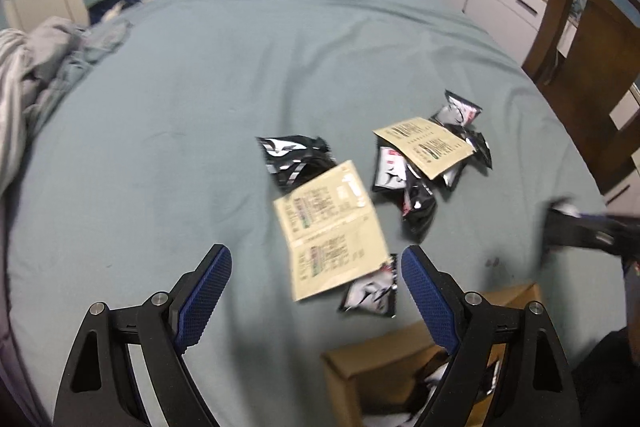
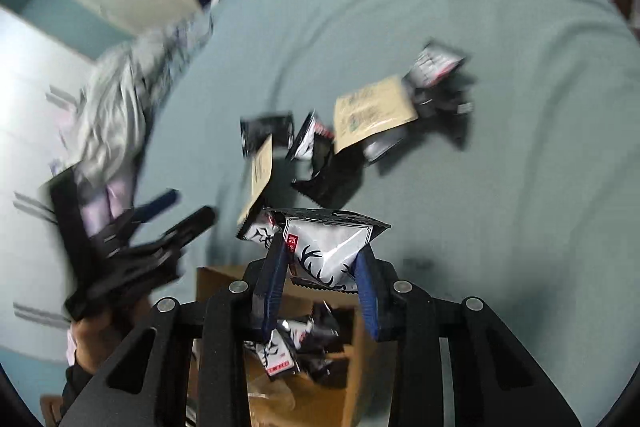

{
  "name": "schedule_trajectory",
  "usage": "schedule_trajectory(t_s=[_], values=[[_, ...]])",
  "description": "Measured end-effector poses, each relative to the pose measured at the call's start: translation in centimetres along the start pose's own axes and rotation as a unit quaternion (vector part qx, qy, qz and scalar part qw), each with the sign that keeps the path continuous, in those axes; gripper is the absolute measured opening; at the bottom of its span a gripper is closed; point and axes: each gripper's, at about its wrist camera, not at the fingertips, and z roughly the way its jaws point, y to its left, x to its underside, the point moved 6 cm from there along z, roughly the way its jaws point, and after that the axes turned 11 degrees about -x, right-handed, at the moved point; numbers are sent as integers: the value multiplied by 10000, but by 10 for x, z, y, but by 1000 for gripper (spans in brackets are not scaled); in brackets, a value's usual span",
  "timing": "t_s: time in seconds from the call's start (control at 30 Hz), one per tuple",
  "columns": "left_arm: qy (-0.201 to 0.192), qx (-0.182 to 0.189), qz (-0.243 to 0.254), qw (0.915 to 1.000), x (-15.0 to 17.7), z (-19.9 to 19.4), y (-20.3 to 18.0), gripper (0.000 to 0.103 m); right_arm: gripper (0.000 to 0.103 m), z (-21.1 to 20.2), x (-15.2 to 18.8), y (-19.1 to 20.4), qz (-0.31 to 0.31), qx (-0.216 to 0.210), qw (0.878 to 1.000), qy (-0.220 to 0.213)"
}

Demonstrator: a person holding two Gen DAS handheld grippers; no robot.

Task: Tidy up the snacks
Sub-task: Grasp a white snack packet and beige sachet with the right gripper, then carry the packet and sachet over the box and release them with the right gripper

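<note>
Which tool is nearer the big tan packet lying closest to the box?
Left. The open left tool hangs just above the tan packet, which lies between its fingers. The right tool, gripping a black-and-white snack, is off to the side, over the box.

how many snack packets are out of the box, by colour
tan packets lying on the bed: 2
black-and-white packets lying on the bed: at least 6, the pile overlaps
black-and-white packet held in the right gripper: 1
total: at least 9
</note>
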Motion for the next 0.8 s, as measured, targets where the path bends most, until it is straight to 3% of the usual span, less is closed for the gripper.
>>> schedule_trajectory(t_s=[0.2, 0.37, 0.53, 0.57, 0.8], values=[[721, 284, 521, 9956, 2, 35, -34, 88, 31, -59, 64, -43, 847, -167, 9930, -806], [1239, 160, 667, 9899, 11, 66, -48, 87, 31, -78, 89, -37, 938, -361, 9877, -1195], [1232, -182, 732, 9895, 16, 75, -46, 53, 31, -61, 87, -34, 846, -275, 9902, -1075], [1176, -249, 680, 9904, 15, 72, -42, 39, 31, -57, 88, -36, 850, -201, 9907, -1043], [857, -89, -361, 9956, 11, 31, 6, 30, 31, -61, 79, -26, 649, 16, 9924, -1041]])
